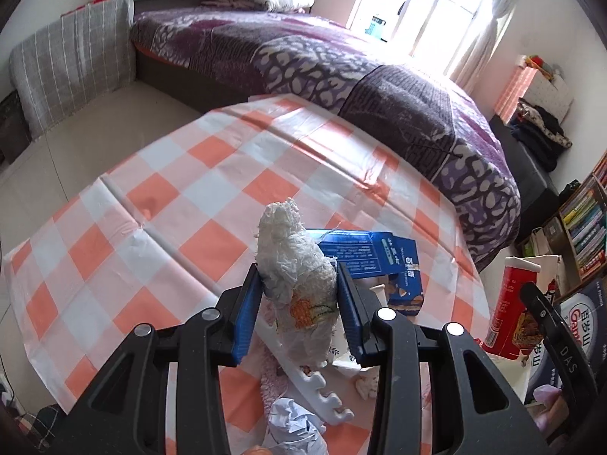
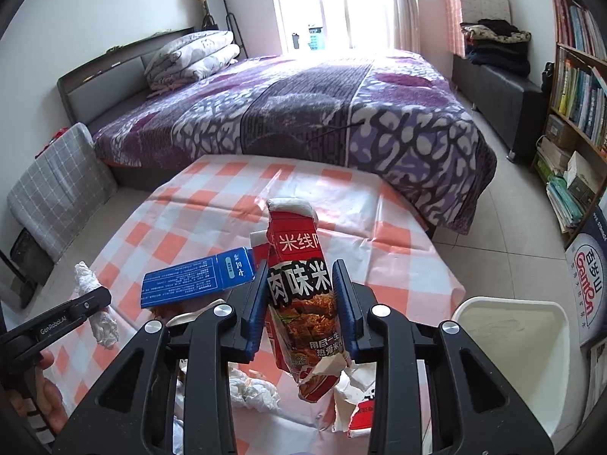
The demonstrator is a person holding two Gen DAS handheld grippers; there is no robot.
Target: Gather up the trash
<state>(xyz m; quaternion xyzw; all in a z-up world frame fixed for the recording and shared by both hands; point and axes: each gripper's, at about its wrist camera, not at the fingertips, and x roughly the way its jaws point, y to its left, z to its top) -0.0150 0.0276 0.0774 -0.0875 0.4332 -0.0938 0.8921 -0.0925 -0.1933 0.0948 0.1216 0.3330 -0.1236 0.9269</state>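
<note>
Left gripper (image 1: 299,295): blue pads pressed against a crumpled white tissue wad (image 1: 294,261), jaws narrowed to the wad's width, wad lifted clear of the checked tablecloth (image 1: 151,197). Printed patch visible on the wad's lower part; a loose tail hanging below the pads.

Right gripper (image 2: 299,303): jaws clamped on a torn red food carton (image 2: 299,295), upright between the pads, ragged lower end dangling. Carton likewise off the cloth.

White bin (image 2: 512,337): open-topped, to the right of the tablecloth, just past its edge; nearest the right gripper. Taken as the drop point, judging by the task.

Left on the tablecloth: blue box (image 2: 197,276) lying flat near the middle, crumpled paper (image 1: 292,421) at the near edge, white notched plastic piece (image 1: 322,390) beside it, more torn red-and-white scraps (image 2: 356,402) close to the bin side.

Step in hand, as judged: carry both pieces across to the bin.

To do well:
- Keep the squeeze steady on both; tissue soft, likely to slip if eased.
- Carry the carton over first, being nearer the bin; clear the rim before letting go.
- Mind the dangling torn end, apt to snag on the rim.
- Bring the wad across high enough to miss the blue box.
- Open only when squarely above the bin's mouth.
</note>
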